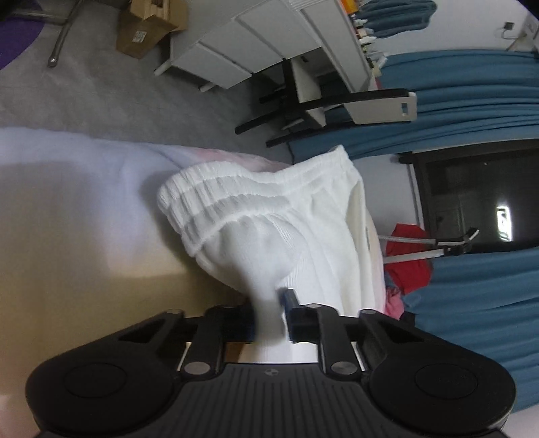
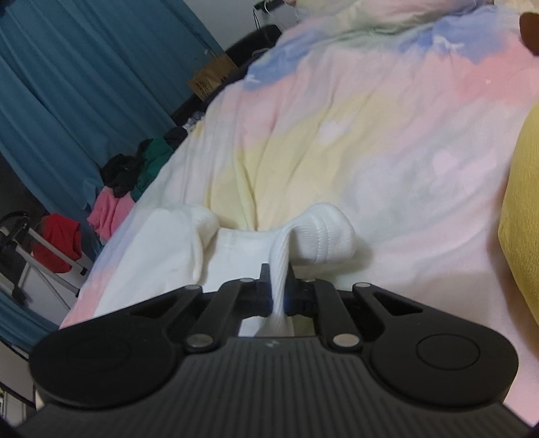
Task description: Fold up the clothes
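Observation:
A white garment with a ribbed elastic waistband (image 1: 235, 205) lies on a pastel bedspread (image 1: 67, 188). In the left wrist view my left gripper (image 1: 269, 310) is shut on a bunched fold of its white cloth, and the waistband stretches away from the jaws. In the right wrist view my right gripper (image 2: 278, 289) is shut on a ribbed strip of the same white garment (image 2: 323, 232), which rises from the bedspread (image 2: 370, 134) into the jaws. The rest of the garment lies crumpled to the left of the right gripper.
Blue curtains (image 1: 471, 84) hang by the bed. A pile of red, pink, green and black clothes (image 2: 114, 202) sits at the bed's edge. A yellow cloth (image 2: 525, 219) lies at the right. White drawers (image 1: 242, 47), a cardboard box (image 1: 145, 30) and a tripod (image 1: 434, 246) stand around.

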